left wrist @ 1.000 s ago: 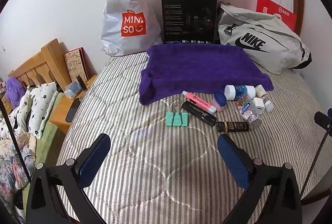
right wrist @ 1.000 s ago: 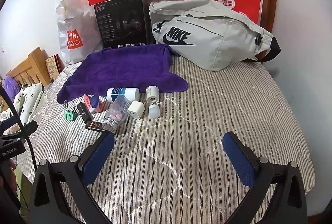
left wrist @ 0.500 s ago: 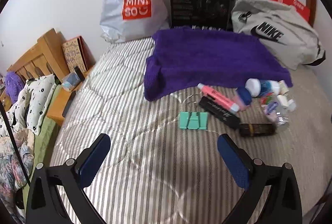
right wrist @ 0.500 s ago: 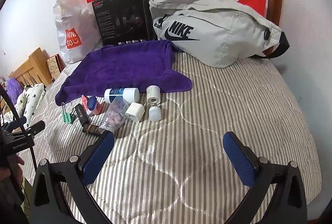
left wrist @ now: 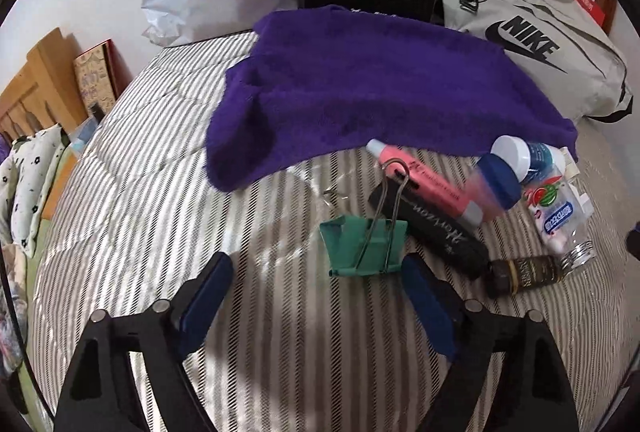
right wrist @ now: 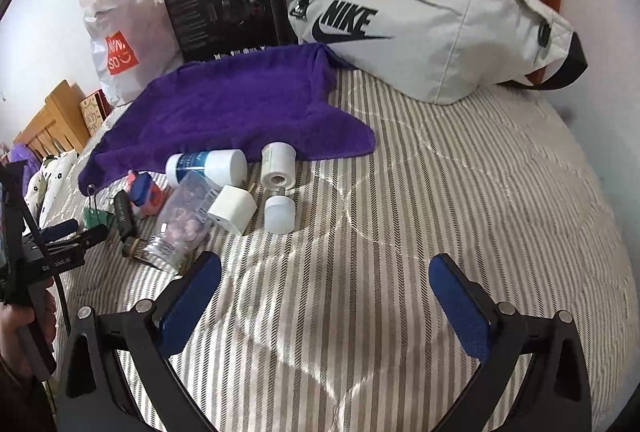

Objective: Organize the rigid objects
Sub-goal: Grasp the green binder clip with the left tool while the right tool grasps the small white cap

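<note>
The left claw [left wrist: 316, 284], spread wide, faces the green binder clip [left wrist: 362, 246] — apparently just beyond its right pad, wire handles pointing away — the right claw [right wrist: 324, 288], also spread, sits farther off.

Fuzzy purple towel [left wrist: 360, 87], quilted striped bedcover [left wrist: 160, 191] — glossy plastic bottle [right wrist: 188, 220], wire-handled green clip [left wrist: 366, 246].

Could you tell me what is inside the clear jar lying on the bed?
The clear jar lies on its side and holds small pinkish pieces, seen through its wall. Its printed label covers part of the contents, so how full it is cannot be told.
</note>
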A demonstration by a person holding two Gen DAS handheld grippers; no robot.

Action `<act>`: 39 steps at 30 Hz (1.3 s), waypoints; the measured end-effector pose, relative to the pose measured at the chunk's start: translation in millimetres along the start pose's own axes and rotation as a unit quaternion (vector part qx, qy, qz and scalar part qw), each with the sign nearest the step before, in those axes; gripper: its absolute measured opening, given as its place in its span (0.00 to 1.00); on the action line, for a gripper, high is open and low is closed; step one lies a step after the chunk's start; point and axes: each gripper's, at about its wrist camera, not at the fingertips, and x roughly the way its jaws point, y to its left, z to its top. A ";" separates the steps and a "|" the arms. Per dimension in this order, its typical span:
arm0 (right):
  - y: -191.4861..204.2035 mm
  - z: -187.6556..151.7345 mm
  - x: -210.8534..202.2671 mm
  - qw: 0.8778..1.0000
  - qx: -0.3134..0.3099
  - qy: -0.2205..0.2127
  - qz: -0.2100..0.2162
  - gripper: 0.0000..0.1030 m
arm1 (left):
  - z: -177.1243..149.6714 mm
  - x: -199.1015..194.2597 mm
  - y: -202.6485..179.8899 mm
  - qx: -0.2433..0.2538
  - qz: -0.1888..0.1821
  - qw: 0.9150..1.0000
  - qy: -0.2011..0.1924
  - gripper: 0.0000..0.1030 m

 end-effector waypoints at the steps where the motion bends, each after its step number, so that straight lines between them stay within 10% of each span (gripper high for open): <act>1: -0.1 0.5 3.5 1.000 -0.001 0.002 0.001 0.97 | 0.5 0.7 -0.5 0.004 -0.001 1.000 0.000 0.78; 11: 3.1 11.1 32.4 1.000 -0.009 0.021 0.016 0.93 | 9.1 4.9 -3.8 0.019 0.011 1.000 -0.002 0.68; 18: 5.1 17.1 41.3 0.999 -0.014 0.023 0.024 0.91 | 4.8 -2.6 -3.8 0.006 0.004 1.000 -0.014 0.43; 39: 28.1 24.7 65.0 0.995 -0.092 0.032 0.012 0.23 | 8.6 -2.2 5.5 0.007 -0.019 1.000 -0.010 0.41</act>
